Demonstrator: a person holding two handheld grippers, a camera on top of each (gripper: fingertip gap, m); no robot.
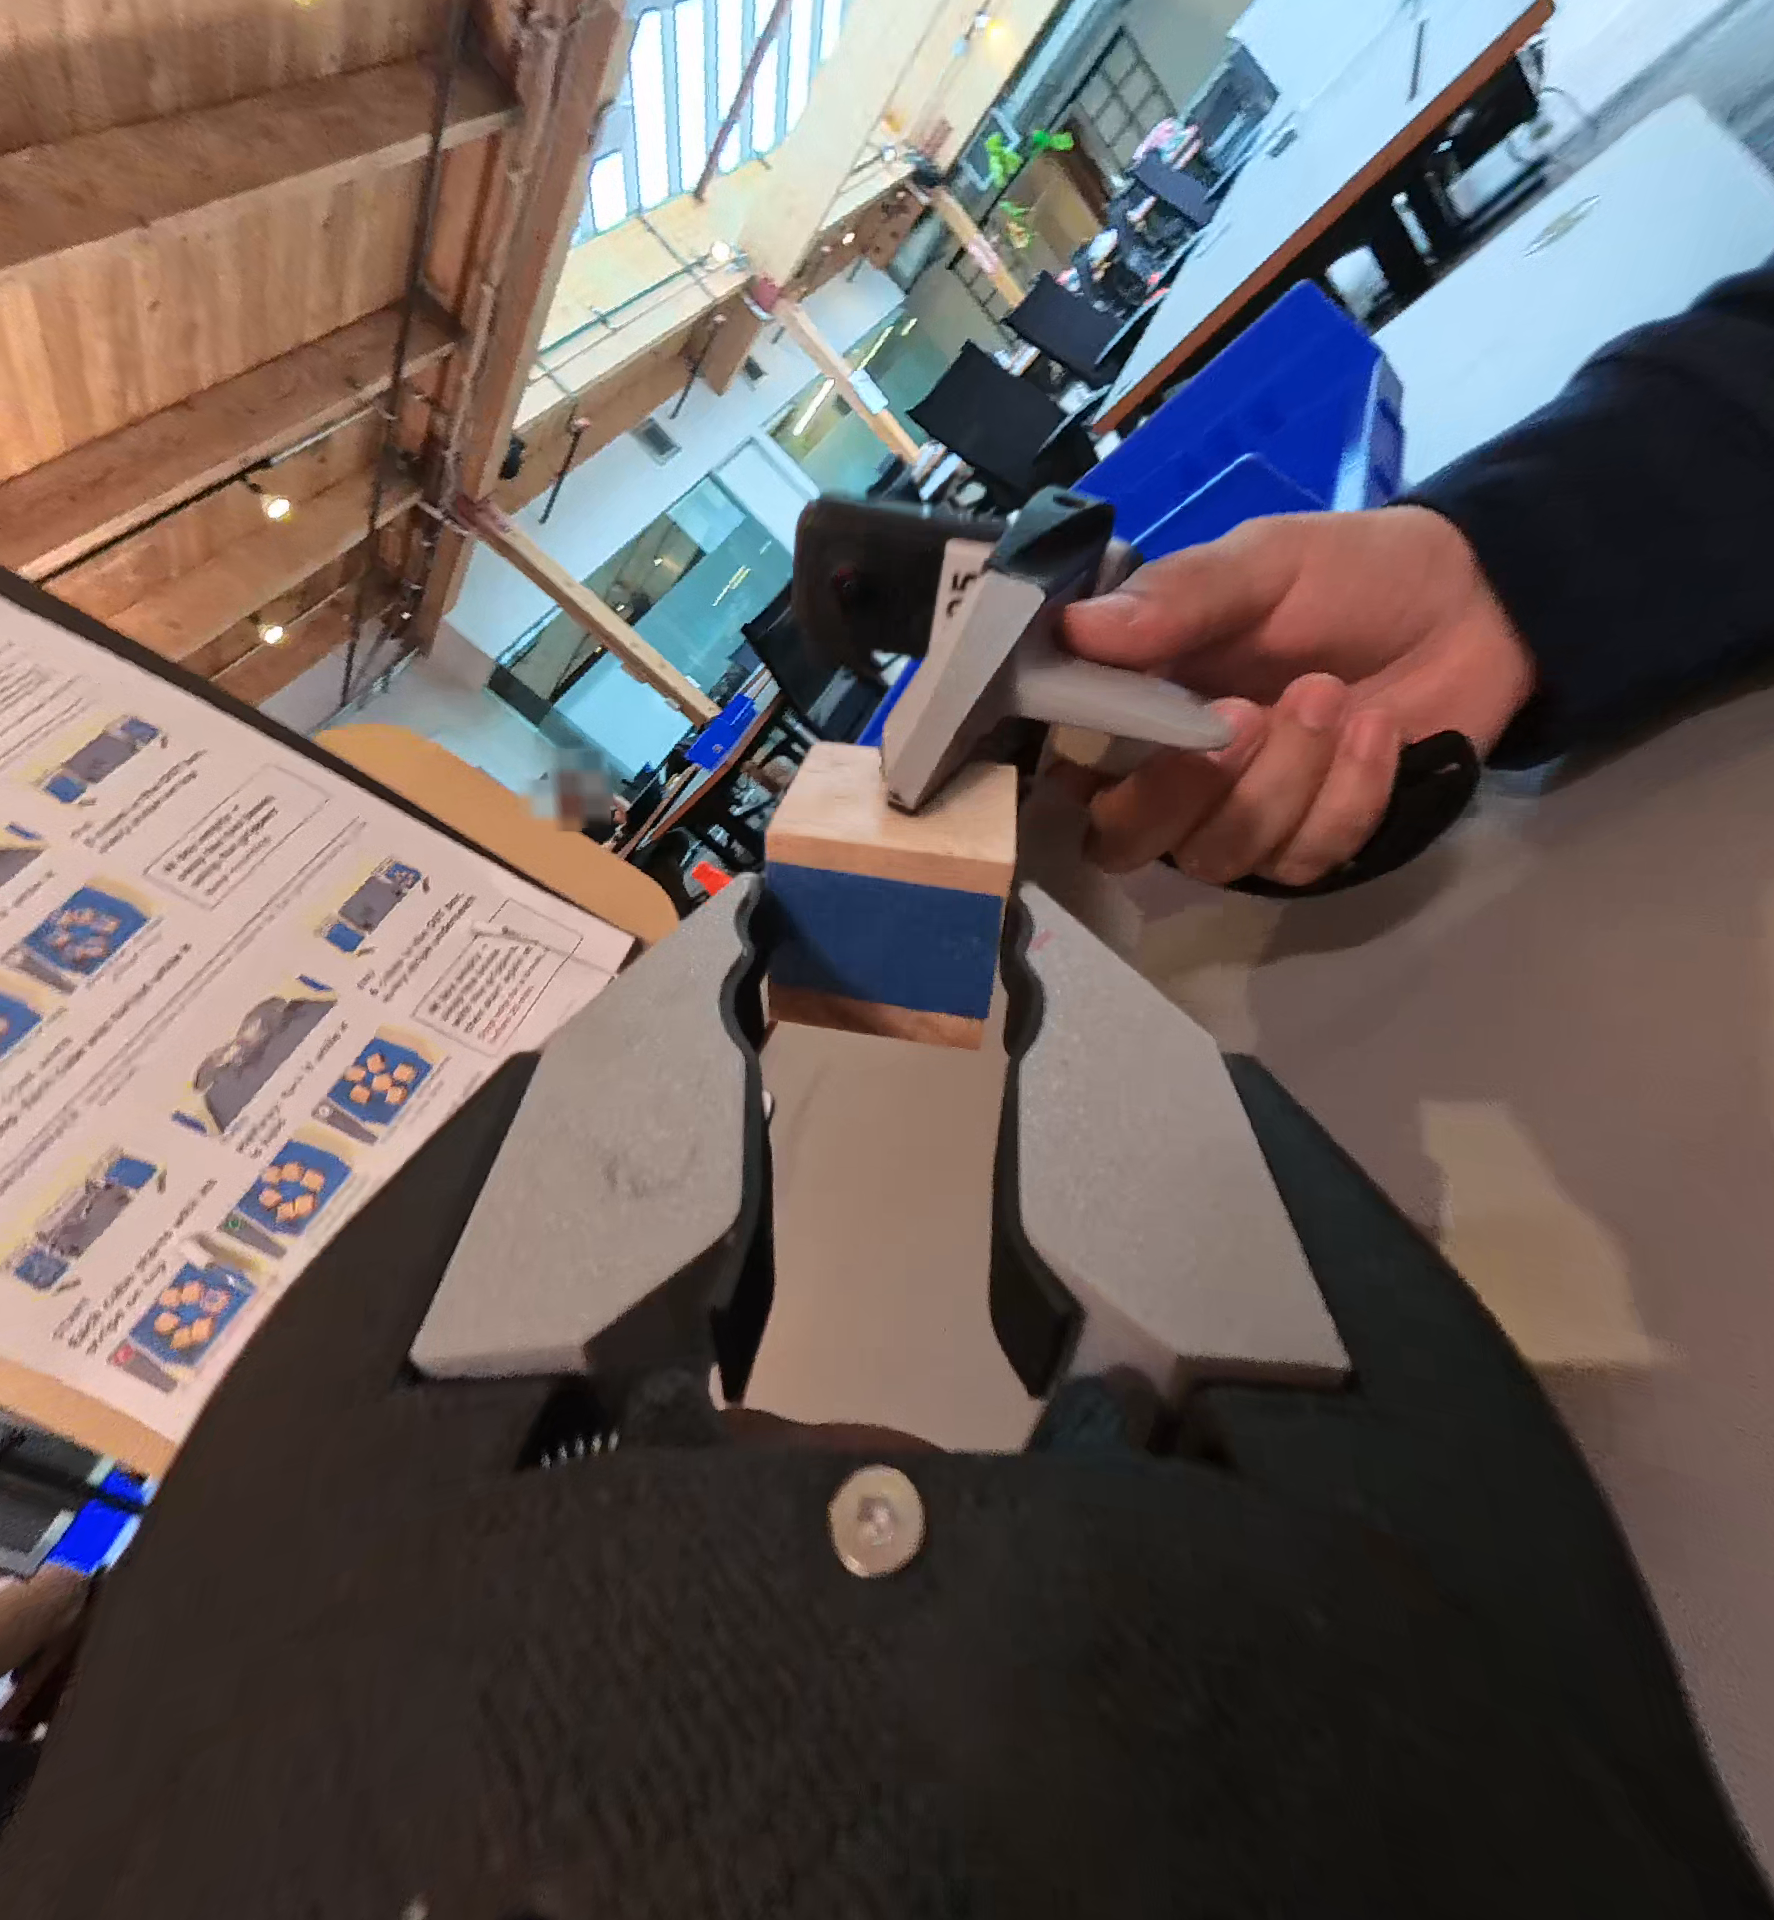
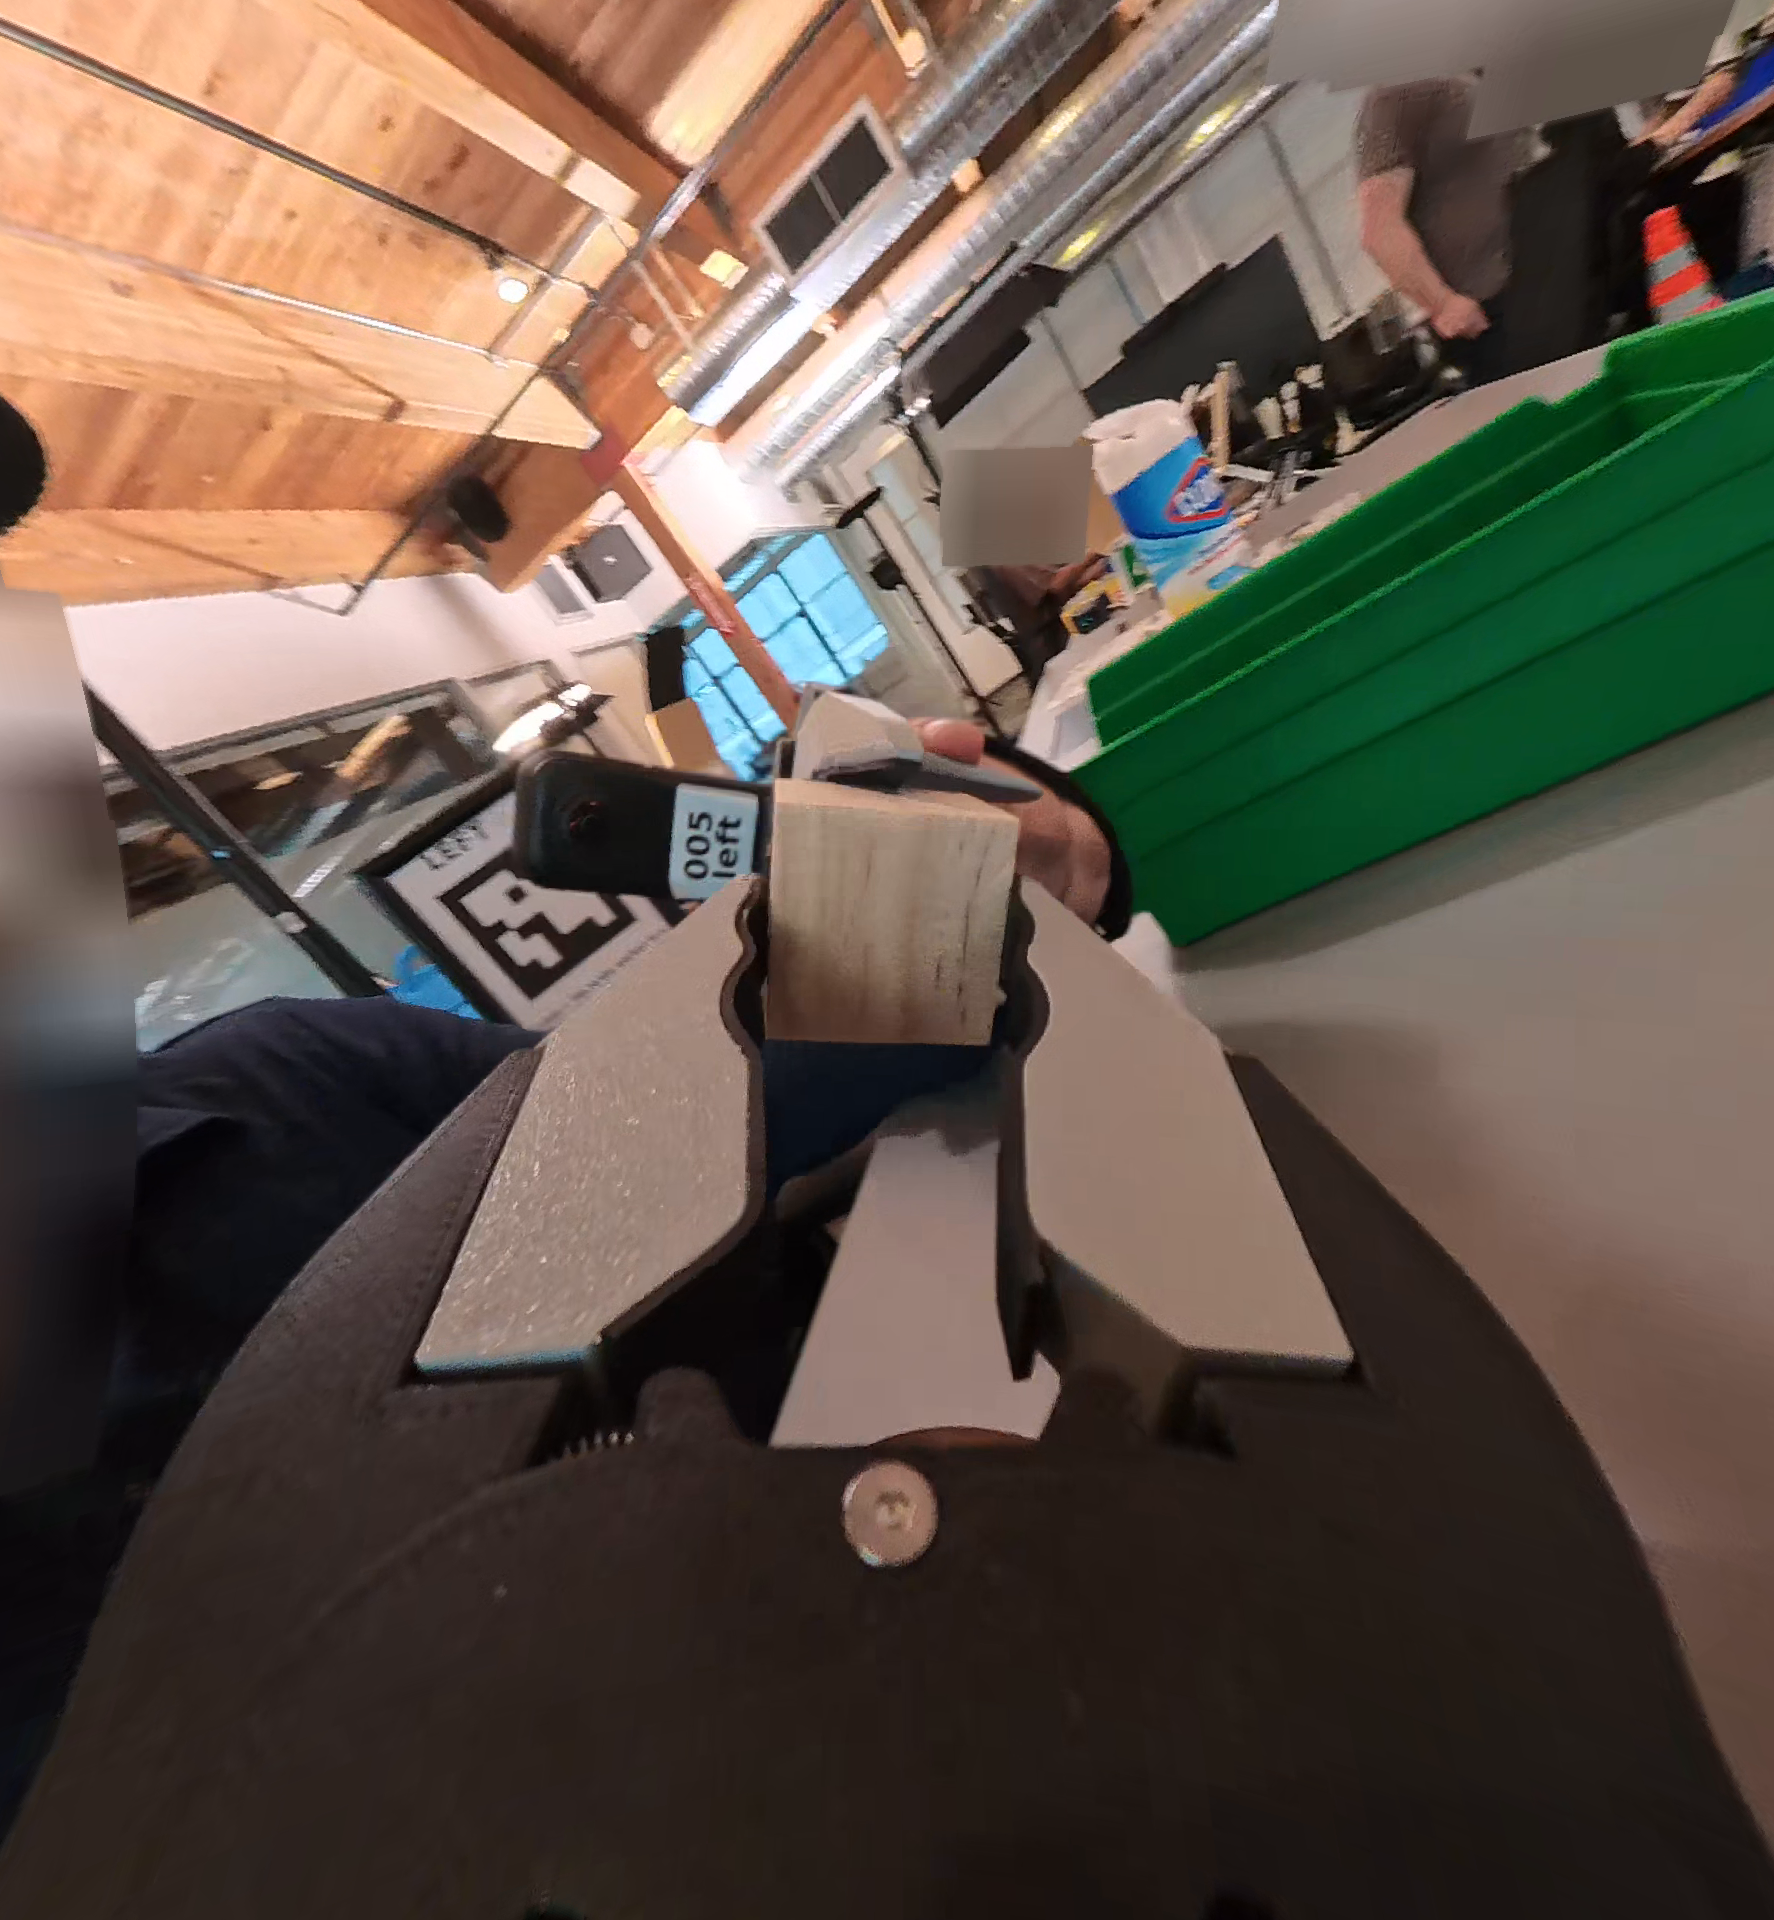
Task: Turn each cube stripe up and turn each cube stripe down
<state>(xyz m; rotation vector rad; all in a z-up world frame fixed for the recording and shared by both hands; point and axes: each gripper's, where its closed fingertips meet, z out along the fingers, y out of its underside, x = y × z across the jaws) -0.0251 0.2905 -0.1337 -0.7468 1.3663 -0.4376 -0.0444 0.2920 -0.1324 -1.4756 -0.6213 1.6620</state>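
Wooden cube (image 1: 888, 914) being passed between both tongs, mid-turn, lifted above the grey table (image 1: 1589, 1039).

Left wrist view: left tongs (image 1: 883, 935) pinching the cube's sides, blue stripe facing the camera; right tongs (image 1: 950, 743) pressing on top.
Right wrist view: right tongs (image 2: 888, 935) gripping the same cube (image 2: 888, 925), showing only bare wood, stripe hidden. Next, probably: releasing one grip, rotating, setting down.

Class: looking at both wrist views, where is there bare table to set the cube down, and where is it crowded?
Bare grey table lies between the right gripper and the green bins. In the left view, bare table runs below the sleeve. Crowded: around the cube, clamped by the left gripper too, and the instruction sheet side.
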